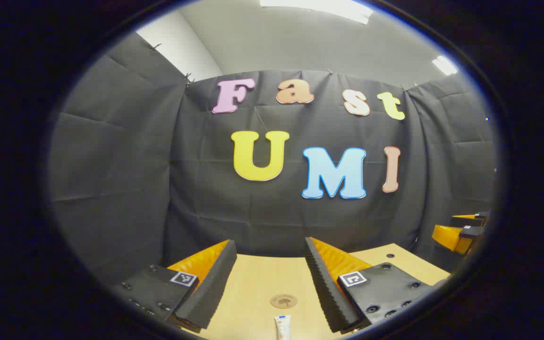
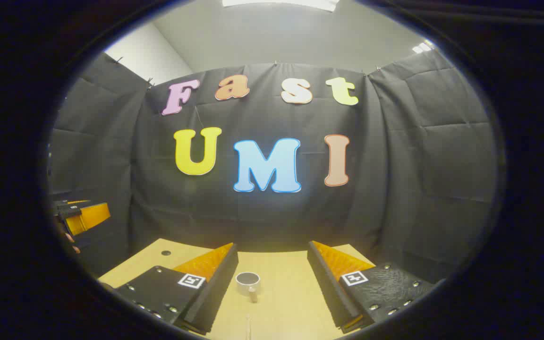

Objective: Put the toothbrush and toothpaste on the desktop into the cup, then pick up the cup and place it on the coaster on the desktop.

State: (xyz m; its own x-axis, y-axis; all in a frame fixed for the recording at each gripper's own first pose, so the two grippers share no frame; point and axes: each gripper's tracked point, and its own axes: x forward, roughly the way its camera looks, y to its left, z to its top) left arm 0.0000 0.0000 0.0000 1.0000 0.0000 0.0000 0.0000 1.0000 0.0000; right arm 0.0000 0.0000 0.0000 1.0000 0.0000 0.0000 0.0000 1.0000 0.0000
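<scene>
In the left gripper view my left gripper stands open above the wooden desktop. Between its fingers lie a round brown coaster and, nearer me, the capped end of a white toothpaste tube. In the right gripper view my right gripper is open too, with a small cup with a handle standing on the desktop between its fingers. A thin pale stick, perhaps the toothbrush, lies at the bottom edge. Each gripper holds nothing.
The right gripper appears at the right edge of the left gripper view. The left gripper, with fingertips of the hand holding it, appears at the left edge of the right gripper view. Black cloth walls close the desk's back and sides.
</scene>
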